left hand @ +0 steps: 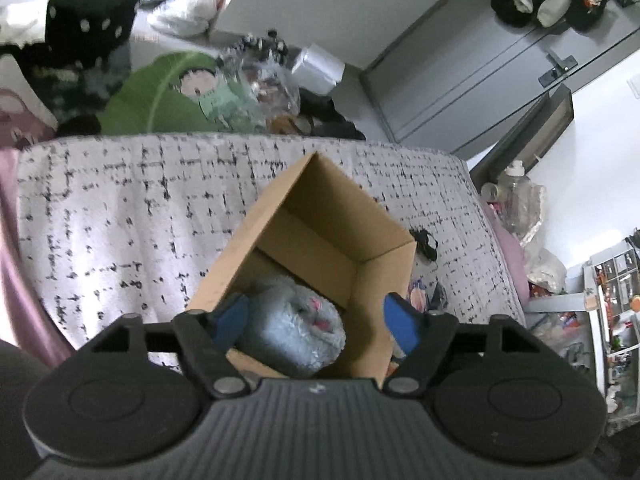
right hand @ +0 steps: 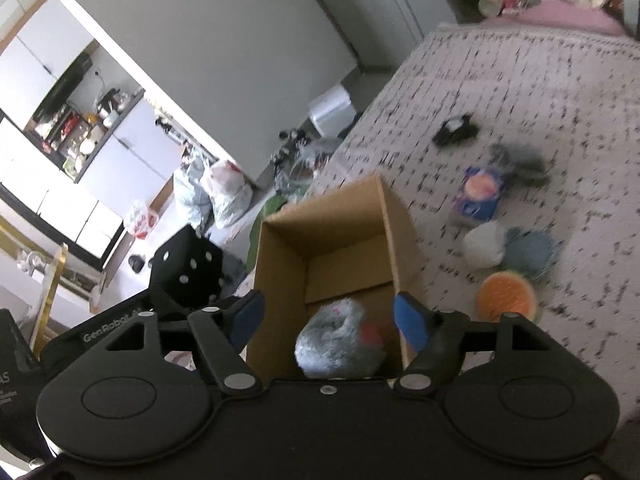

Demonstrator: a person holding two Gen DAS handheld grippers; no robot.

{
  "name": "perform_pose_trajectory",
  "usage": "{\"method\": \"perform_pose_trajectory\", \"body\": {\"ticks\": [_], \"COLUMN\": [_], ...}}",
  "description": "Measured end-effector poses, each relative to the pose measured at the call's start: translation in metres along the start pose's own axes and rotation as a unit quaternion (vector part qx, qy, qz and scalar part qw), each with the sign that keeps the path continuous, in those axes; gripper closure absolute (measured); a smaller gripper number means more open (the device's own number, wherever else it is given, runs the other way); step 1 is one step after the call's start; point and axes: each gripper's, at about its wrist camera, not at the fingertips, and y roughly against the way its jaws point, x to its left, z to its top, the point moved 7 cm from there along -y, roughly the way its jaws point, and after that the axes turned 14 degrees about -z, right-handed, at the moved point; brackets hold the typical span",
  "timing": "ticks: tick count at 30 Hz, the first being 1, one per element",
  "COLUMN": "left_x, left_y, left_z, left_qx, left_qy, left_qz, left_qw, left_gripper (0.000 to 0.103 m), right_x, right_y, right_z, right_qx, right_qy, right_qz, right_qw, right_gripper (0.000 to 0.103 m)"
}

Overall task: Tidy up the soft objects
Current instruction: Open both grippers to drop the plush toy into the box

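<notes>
Looking at hidden parts: the near wall of the cardboard box point(left hand: 320, 220) is cut off by the gripper body in both views, so its floor shows only partly.
Blur: the right wrist view is smeared, and the small soft things on the bedspread point(right hand: 540, 100) are hard to name.
Box contents: a grey-blue plush toy point(left hand: 296, 328) with pink marks lies at the bottom of the box, near the front wall; in the right wrist view a red patch shows beside it, and I cannot tell what it is.
Left gripper point(left hand: 316, 316): its jaws stand apart above the box, released, with the plush below and between the blue pads but not pressed.
Right gripper point(right hand: 328, 316): also released, jaws wide over the box opening, nothing gripped.
Outside the box: an orange round plush point(right hand: 506, 298), a white ball point(right hand: 484, 246), a blue-grey piece point(right hand: 530, 252) and a blue packet point(right hand: 480, 194) lie on the bedspread, well apart from the box.
Beyond the bed: a black dice cushion point(right hand: 188, 268) stands on the floor side.
</notes>
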Motion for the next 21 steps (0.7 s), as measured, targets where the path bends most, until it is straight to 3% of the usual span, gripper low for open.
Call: {"method": "perform_pose_trajectory", "body": {"ticks": [3, 11, 21], "left_x": [-0.014, -0.055, -0.099], "left_y": [0.008, 0.021, 0.011], "left_z": [-0.002, -0.012, -0.034], "left_qx": [-0.013, -0.040, -0.018], "left_qy": [-0.015, -0.062, -0.081], "left_qz": [-0.004, -0.018, -0.033], "left_qw": [0.9998, 0.9971, 0.9960], "left_gripper": [0.018, 0.017, 0.017], "right_x": [-0.012, -0.057, -0.121], "right_y": [0.014, 0.046, 0.069], "right_z": [0.009, 0.037, 0.058], "right_qx": [-0.024, -0.063, -0.079], "right_qy": [-0.003, -0.022, -0.070], "right_qz": [-0.004, 0.000, -0.001], "right_qw": [1.000, 0.998, 0.994], "right_gripper": [0.015, 0.001, 0.000]}}
